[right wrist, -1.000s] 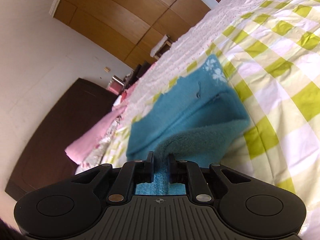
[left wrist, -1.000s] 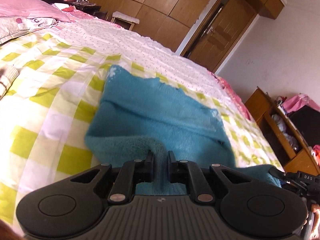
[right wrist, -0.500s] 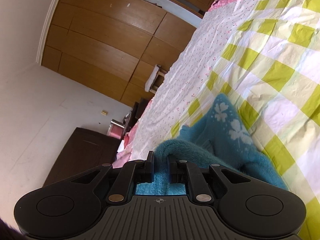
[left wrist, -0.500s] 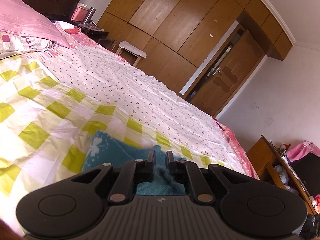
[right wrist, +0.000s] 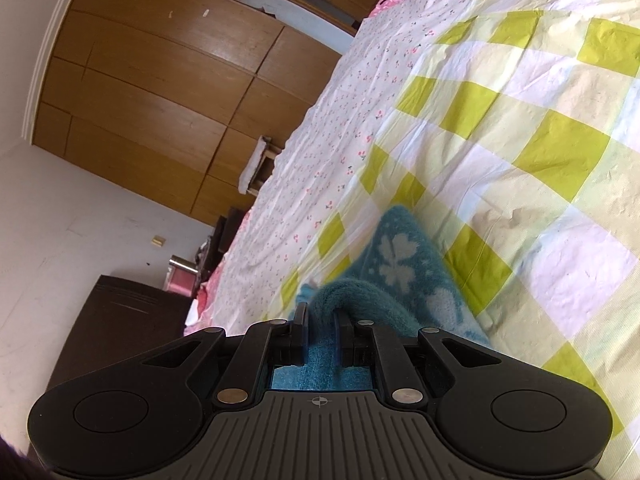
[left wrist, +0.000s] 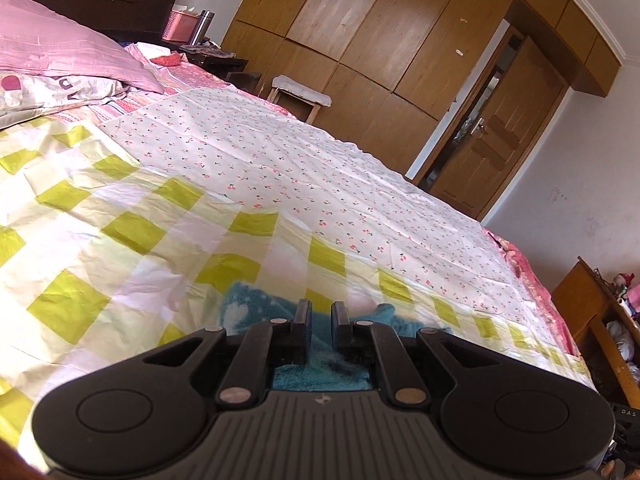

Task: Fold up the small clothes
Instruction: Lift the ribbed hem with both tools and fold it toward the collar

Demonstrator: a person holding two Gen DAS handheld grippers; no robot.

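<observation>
A fluffy teal garment (right wrist: 404, 256) with white clover shapes lies on the green-and-white checked sheet (right wrist: 540, 152). Its folded-over edge is pinched in my right gripper (right wrist: 322, 314), which is shut on it. In the left wrist view only a strip of the teal garment (left wrist: 248, 304) shows past the fingers, and teal cloth fills the gap between them. My left gripper (left wrist: 320, 308) is shut on that cloth. Most of the garment is hidden under both gripper bodies.
Beyond the checked sheet spreads a white cherry-print sheet (left wrist: 304, 160). Pink pillows (left wrist: 60, 56) lie at the bed's head on the left. A wooden wardrobe (left wrist: 360, 36), a small stool (left wrist: 300, 94) and a door (left wrist: 484, 148) stand behind the bed. Wooden shelves (left wrist: 592, 320) are at right.
Both grippers carried the garment's near edge forward over its far part and came lower. The broad teal surface seen before now shows only as a narrow strip with the clover corner.
</observation>
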